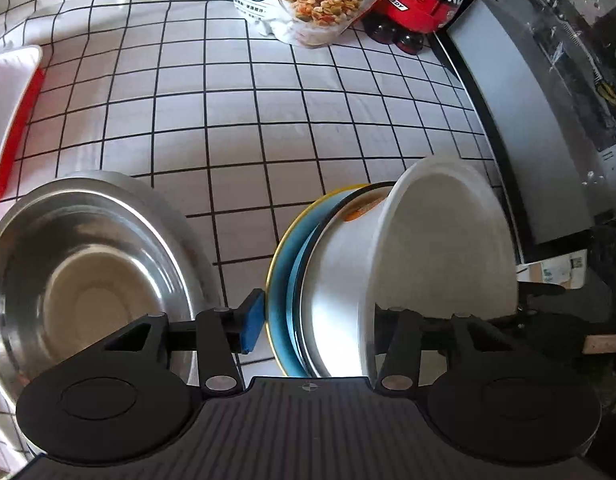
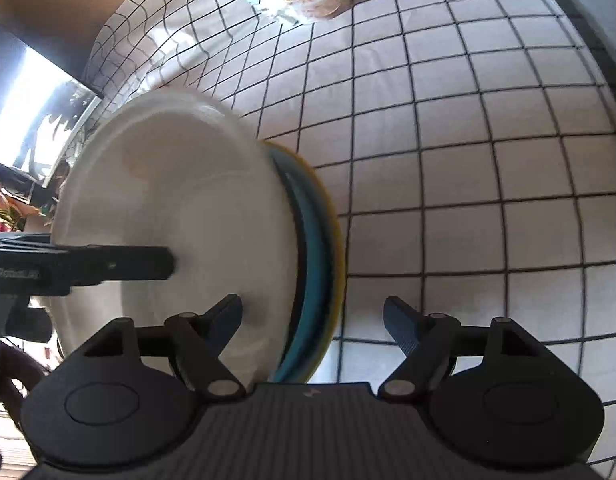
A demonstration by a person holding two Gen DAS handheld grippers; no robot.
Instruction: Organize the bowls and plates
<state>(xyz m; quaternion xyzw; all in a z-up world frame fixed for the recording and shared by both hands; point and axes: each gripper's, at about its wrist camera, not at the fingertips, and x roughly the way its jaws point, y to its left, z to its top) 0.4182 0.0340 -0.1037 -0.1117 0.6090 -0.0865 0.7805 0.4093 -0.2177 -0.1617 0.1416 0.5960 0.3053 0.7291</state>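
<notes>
A stack of dishes stands tipped on its side on the checked tablecloth (image 1: 228,120): a blue plate (image 1: 280,300) with a yellow rim, a dark-rimmed bowl (image 1: 335,280) and a white bowl (image 1: 443,240). My left gripper (image 1: 317,316) straddles the stack. Its blue pad (image 1: 252,324) sits just off the plate's underside, and its other finger is hidden behind the white bowl. In the right wrist view that finger (image 2: 108,264) reaches into the white bowl (image 2: 180,208). My right gripper (image 2: 312,308) is open astride the blue plate (image 2: 319,240). A steel bowl (image 1: 88,280) rests to the left.
At the back stand a cereal bag (image 1: 308,0) and dark bottles with a red label (image 1: 419,4). A red-and-white tray (image 1: 12,112) lies at the left edge. A grey machine case (image 1: 527,120) borders the table's right side, close to the stack.
</notes>
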